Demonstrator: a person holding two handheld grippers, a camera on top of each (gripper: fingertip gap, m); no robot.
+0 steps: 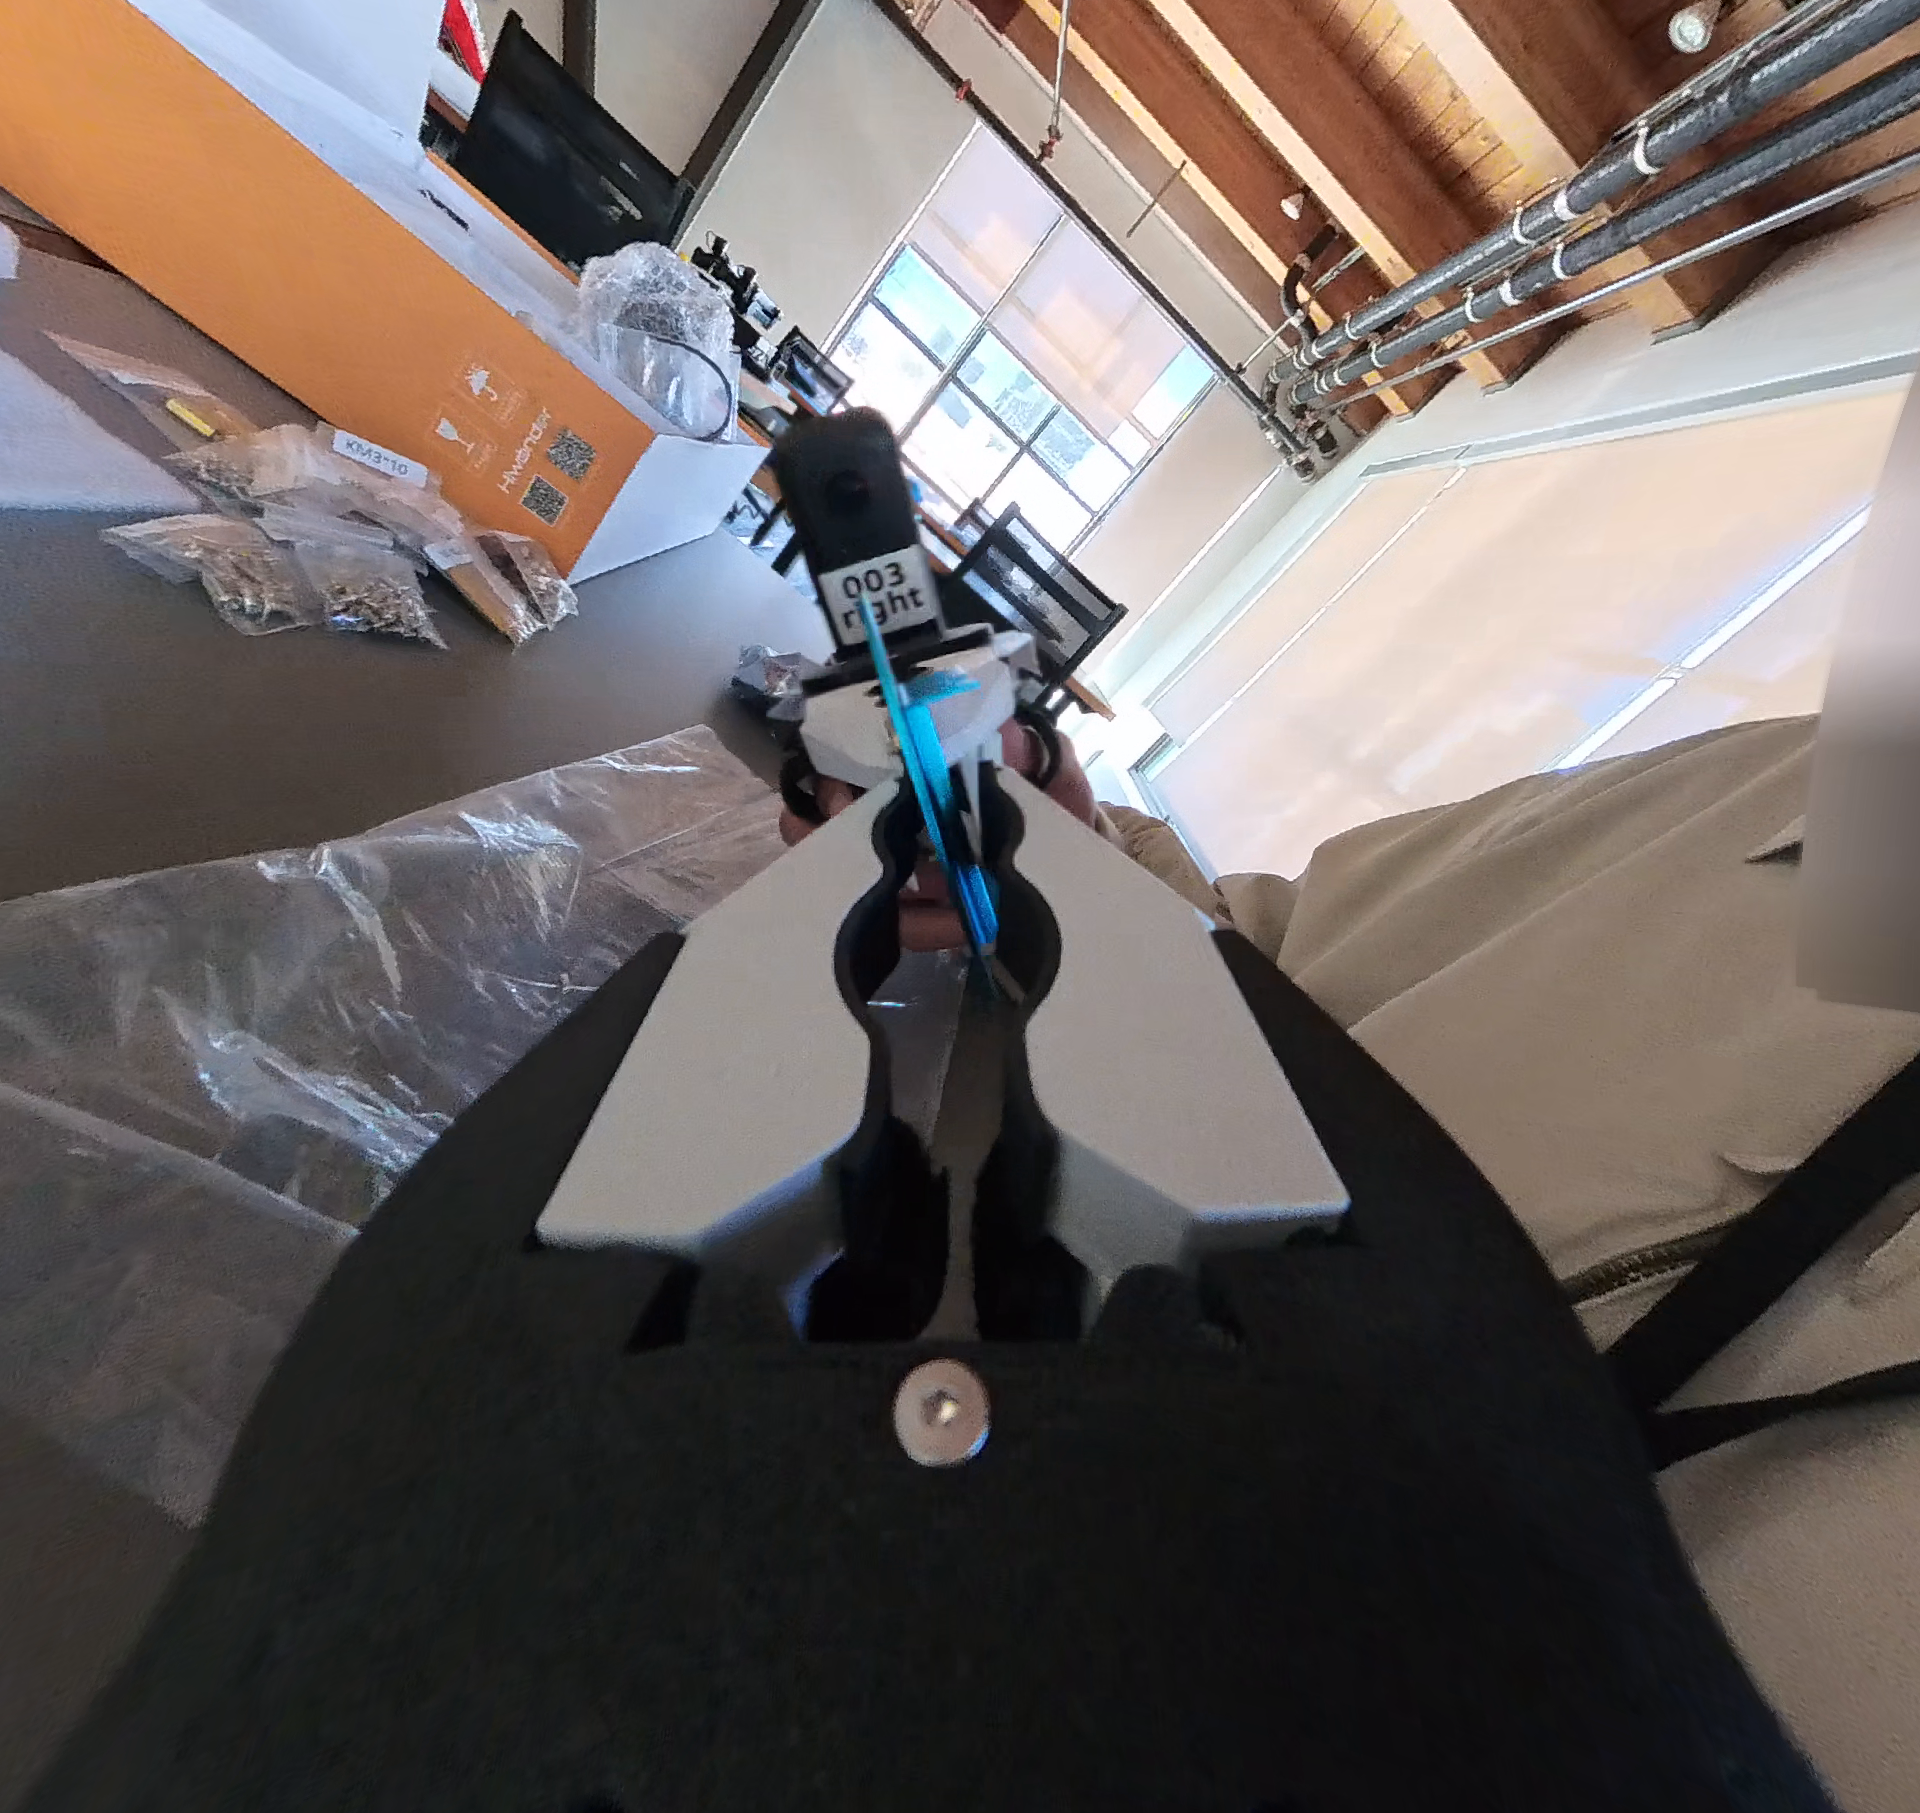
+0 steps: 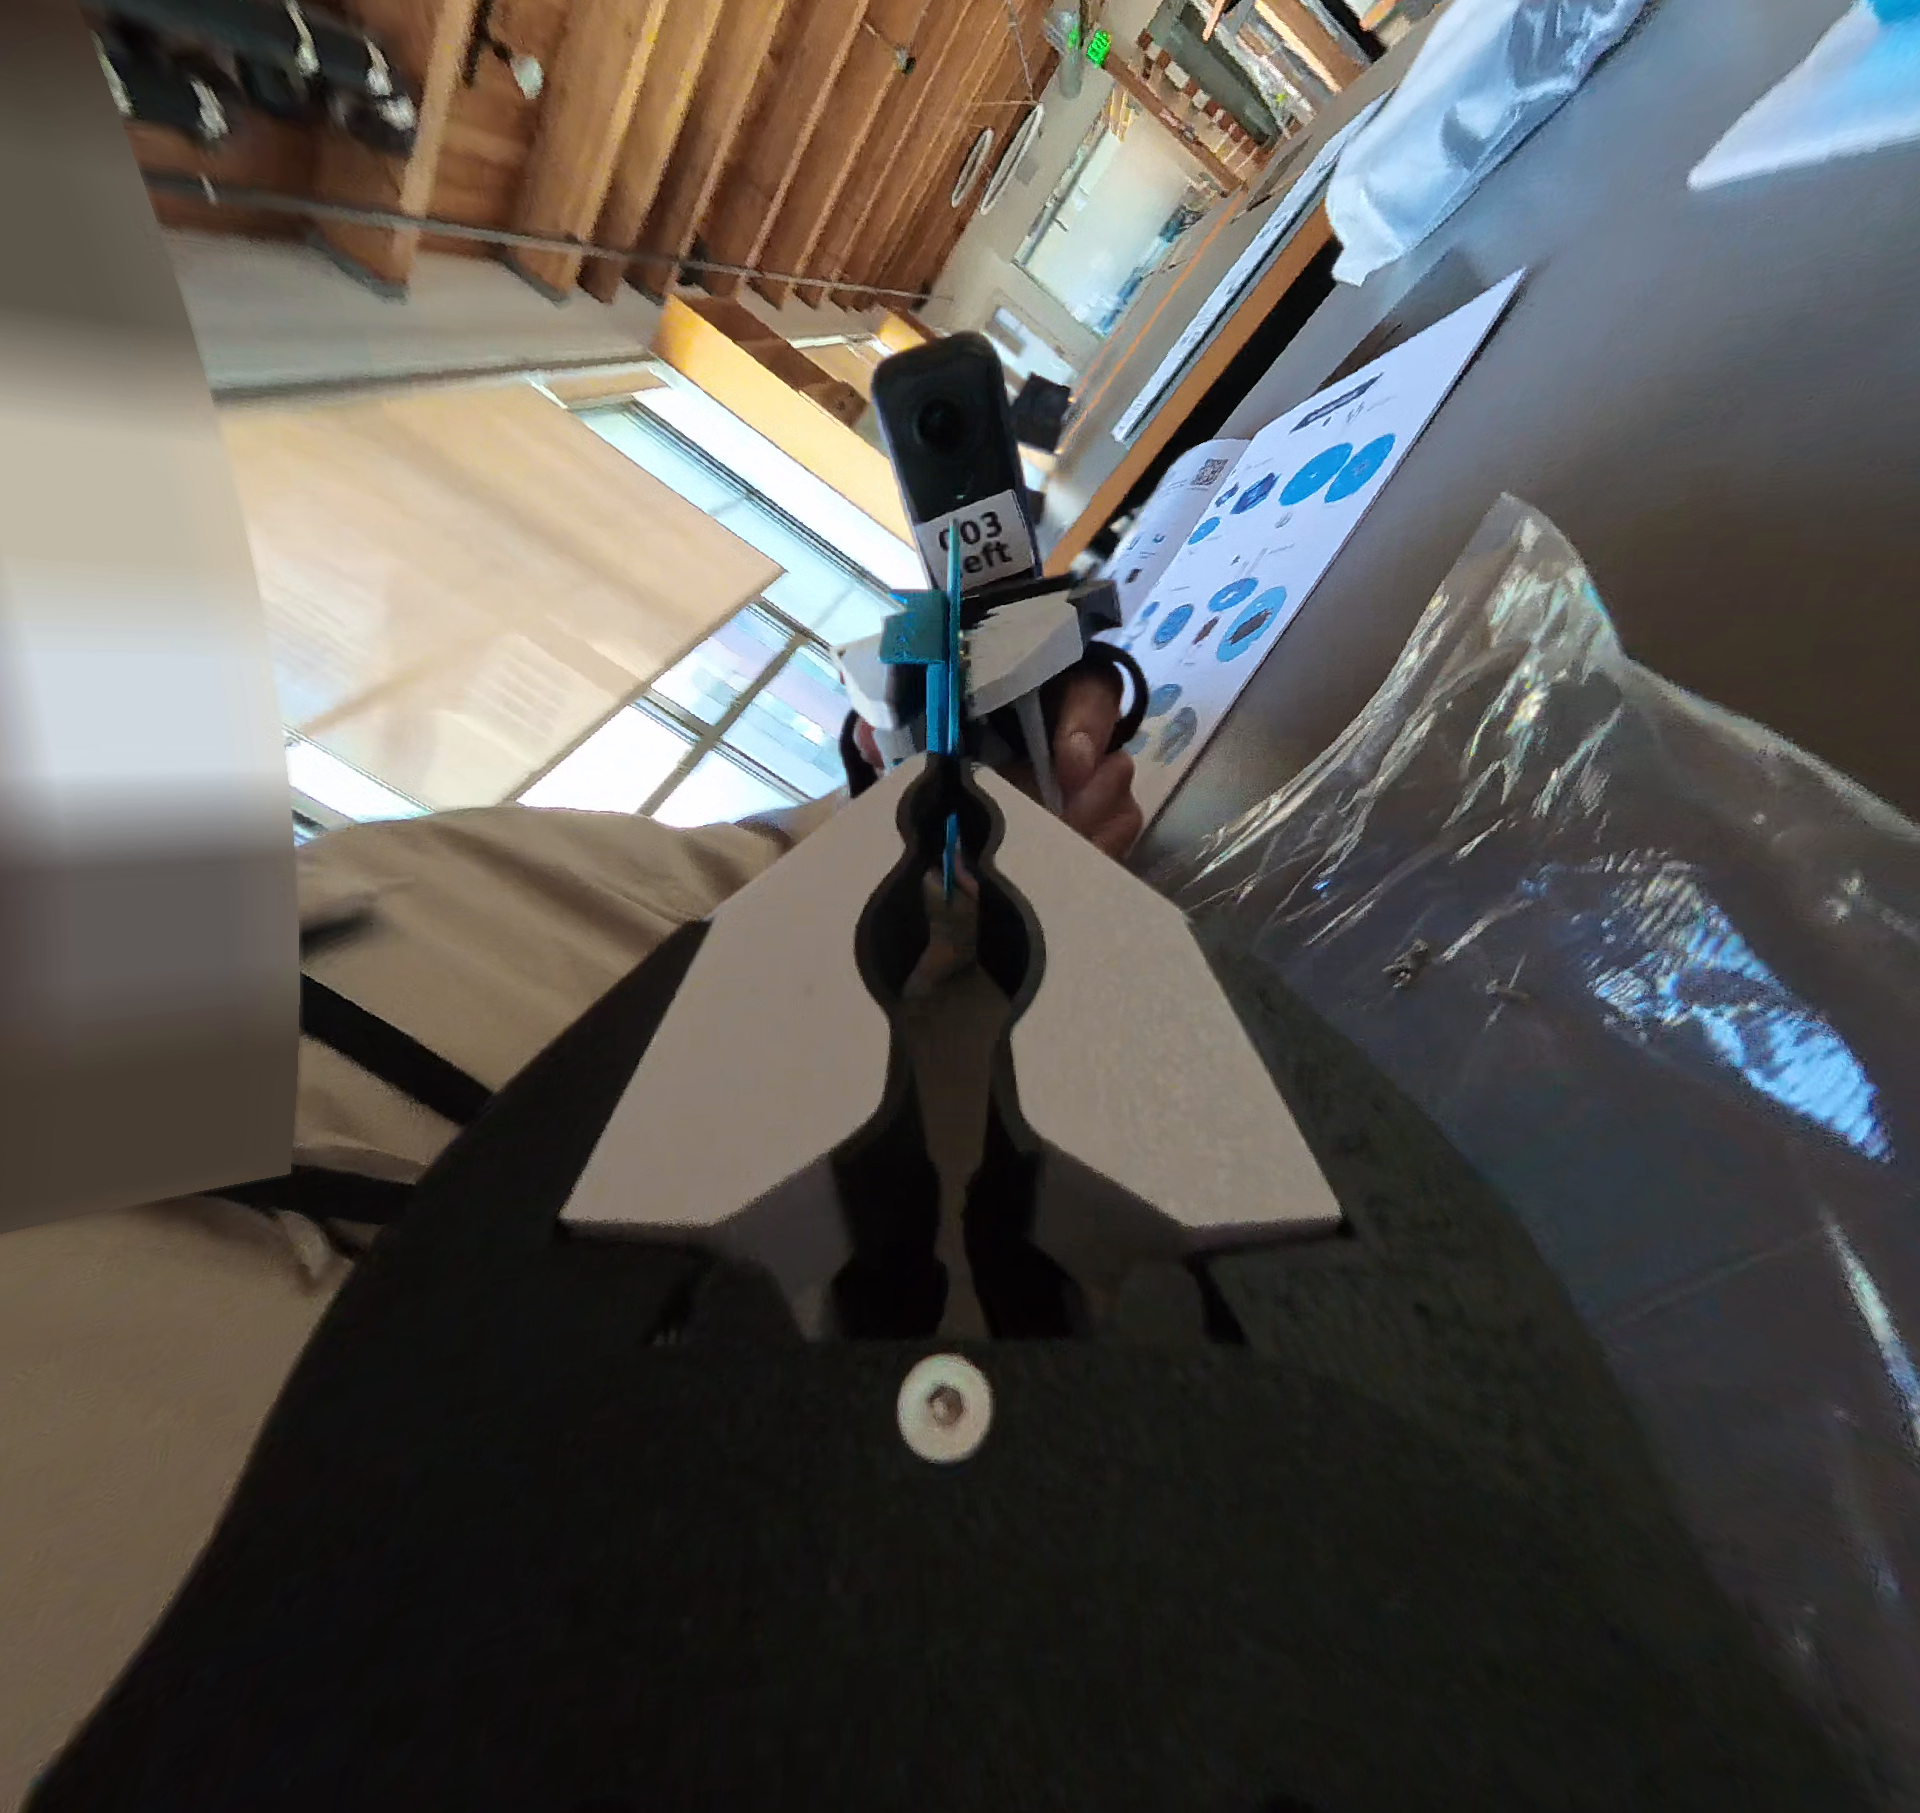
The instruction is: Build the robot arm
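My two grippers face each other in mid-air, beside a dark table (image 1: 312,703). A thin blue plate (image 1: 928,776) is seen edge-on between them, with a small blue bracket (image 2: 912,636) on it. My left gripper (image 1: 945,799) has its white fingers closed on one edge of the plate. My right gripper (image 2: 943,776) is closed on the opposite edge of the same plate (image 2: 942,714). The right gripper (image 1: 914,724) shows beyond the left one, and the left gripper (image 2: 971,662) beyond the right one. A hand (image 2: 1091,787) holds the left gripper's handle.
A crumpled clear plastic bag (image 1: 312,984) lies on the table under the grippers. Behind it are an orange and white box (image 1: 312,246), several small bags of screws (image 1: 312,558) and bubble wrap (image 1: 655,309). A printed sheet (image 2: 1278,537) lies on the table. A person in beige clothing (image 1: 1507,984) stands close by.
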